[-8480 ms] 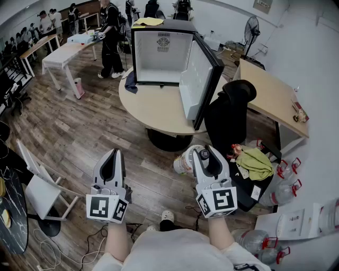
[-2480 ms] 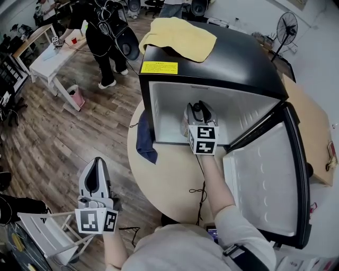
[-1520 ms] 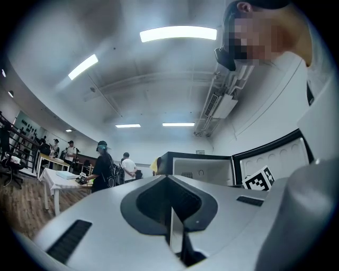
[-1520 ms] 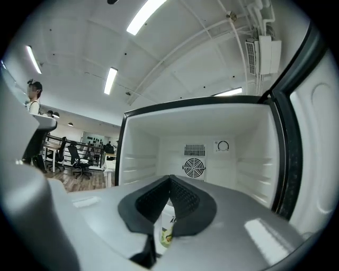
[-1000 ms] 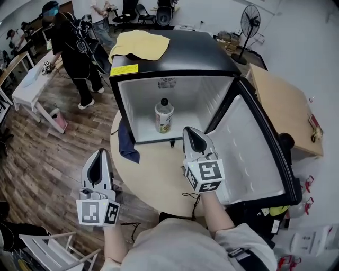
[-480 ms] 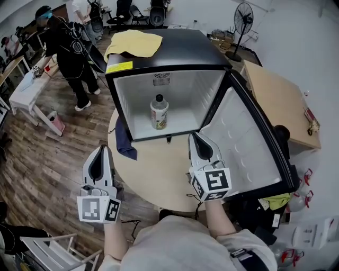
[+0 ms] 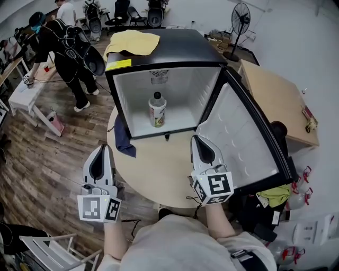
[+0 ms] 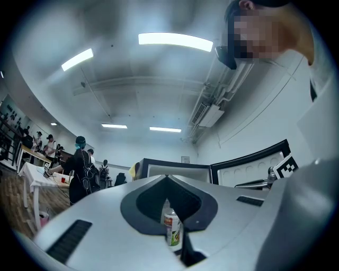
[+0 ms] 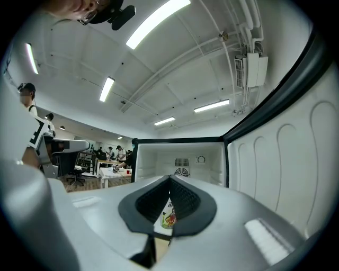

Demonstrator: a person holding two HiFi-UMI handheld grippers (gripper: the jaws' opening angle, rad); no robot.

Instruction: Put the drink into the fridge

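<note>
The drink bottle (image 7: 157, 110), white with a dark cap and a coloured label, stands upright on the floor of the open black fridge (image 7: 164, 53). The fridge door (image 7: 241, 140) hangs wide open to the right. My right gripper (image 7: 195, 138) is shut and empty, hovering over the round table (image 7: 159, 169) just in front of the fridge, next to the door. My left gripper (image 7: 105, 147) is shut and empty, off the table's left edge. The bottle (image 8: 170, 226) shows past the left gripper (image 8: 167, 177). In the right gripper view the bottle (image 9: 168, 217) is beyond the closed tips of the right gripper (image 9: 170, 178).
A yellow cloth (image 7: 132, 42) lies on top of the fridge. A dark blue cloth (image 7: 123, 140) hangs at the table's left edge. A person in black (image 7: 69, 47) stands at the back left. A wooden desk (image 7: 275, 95) is on the right, a fan (image 7: 239, 13) behind.
My right gripper has drawn back from the fridge opening towards me, empty. The bottle stays standing inside the fridge. The left gripper has hardly moved.
</note>
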